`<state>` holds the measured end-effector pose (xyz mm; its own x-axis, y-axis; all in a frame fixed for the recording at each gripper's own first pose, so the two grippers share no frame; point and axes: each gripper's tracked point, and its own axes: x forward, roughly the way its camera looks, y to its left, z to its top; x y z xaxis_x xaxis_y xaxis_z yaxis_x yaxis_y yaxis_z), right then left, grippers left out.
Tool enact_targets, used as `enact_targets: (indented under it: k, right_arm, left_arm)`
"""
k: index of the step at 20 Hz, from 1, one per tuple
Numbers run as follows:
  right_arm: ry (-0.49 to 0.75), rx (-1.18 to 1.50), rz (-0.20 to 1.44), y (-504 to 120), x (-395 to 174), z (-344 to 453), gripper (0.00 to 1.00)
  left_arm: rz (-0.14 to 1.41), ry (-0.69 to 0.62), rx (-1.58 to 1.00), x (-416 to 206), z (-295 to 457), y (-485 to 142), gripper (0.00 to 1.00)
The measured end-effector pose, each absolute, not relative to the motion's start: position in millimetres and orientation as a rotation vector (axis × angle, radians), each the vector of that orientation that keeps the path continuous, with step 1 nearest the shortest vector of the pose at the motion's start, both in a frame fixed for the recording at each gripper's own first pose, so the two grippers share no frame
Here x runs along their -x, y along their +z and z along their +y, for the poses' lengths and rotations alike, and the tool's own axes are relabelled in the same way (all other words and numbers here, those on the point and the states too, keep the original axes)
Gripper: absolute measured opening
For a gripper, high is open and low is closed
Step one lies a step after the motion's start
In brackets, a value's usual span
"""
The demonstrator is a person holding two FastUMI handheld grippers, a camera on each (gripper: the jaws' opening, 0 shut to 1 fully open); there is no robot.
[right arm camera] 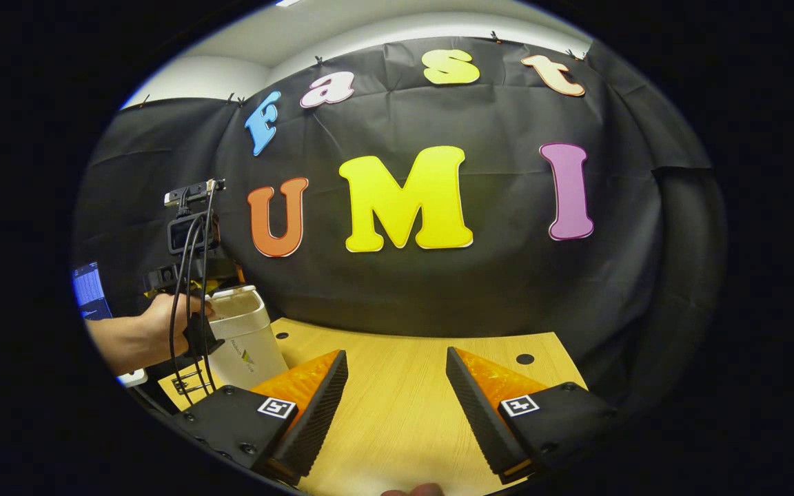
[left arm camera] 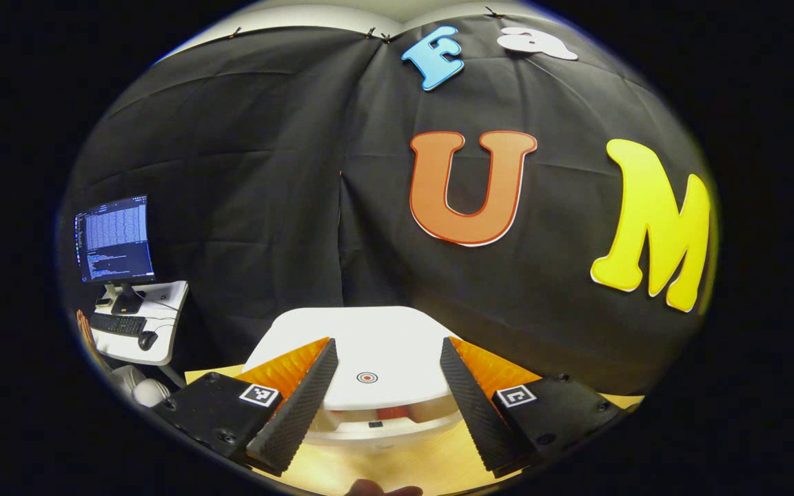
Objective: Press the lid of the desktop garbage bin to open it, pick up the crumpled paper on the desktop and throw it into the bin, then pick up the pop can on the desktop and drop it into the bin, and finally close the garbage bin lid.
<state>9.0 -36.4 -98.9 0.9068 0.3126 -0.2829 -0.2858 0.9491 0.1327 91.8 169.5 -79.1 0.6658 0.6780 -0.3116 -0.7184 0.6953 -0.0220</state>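
On the wooden desktop (right arm camera: 411,386), at its left end in the right gripper view: one garbage bin (right arm camera: 249,337) — white, tapered, standing upright, with a small logo mark on its side, its wording too small to make out. In the left gripper view the same bin sits close ahead, between the fingers, its lid (left arm camera: 369,351) tipped partly up over the rim so that a narrow gap shows beneath the front edge; something reddish shows in that gap, too hidden to name. One small round red-and-white target sticker (left arm camera: 367,377) marks the lid near its front.

Grippers — two.
- Left gripper (left arm camera: 387,393): fingers spread wide apart, one either side of the bin's front, clamped on nothing. One square black-and-white marker tag (left arm camera: 260,395) on each finger mount, two in all. In the right gripper view this gripper is seen above the bin, held by one hand (right arm camera: 163,324), with black cables (right arm camera: 190,303) hanging from it.
- Right gripper (right arm camera: 397,393): fingers likewise wide apart over bare wood, holding nothing, well apart from the bin. Two marker tags again.

Desktop holes: two small dark round ones (right arm camera: 524,359) visible in the right gripper view.

Far left of the left gripper view, one white side table (left arm camera: 152,324) bearing one lit monitor (left arm camera: 114,238), one keyboard (left arm camera: 118,324) and one mouse (left arm camera: 147,339).
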Motion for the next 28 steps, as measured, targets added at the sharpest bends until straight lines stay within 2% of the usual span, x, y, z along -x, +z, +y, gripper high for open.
enact_targets:
  k: [6, 10, 28]
  right_arm:
    - [0.317, -0.088, 0.317, -102.3, -6.2, -38.8, 0.92]
    - [0.331, -0.092, 0.324, -104.3, -5.8, -34.7, 0.92]
    - [0.341, -0.110, 0.327, -106.1, -1.3, -20.3, 0.92]
  left_arm:
    - [0.362, 0.781, 0.166, -77.3, 160.0, -116.3, 0.98]
    - [0.301, 0.742, 0.101, -81.8, 159.5, -116.3, 0.99]
    - [0.271, 0.647, 0.014, -76.8, 154.7, -117.1, 0.98]
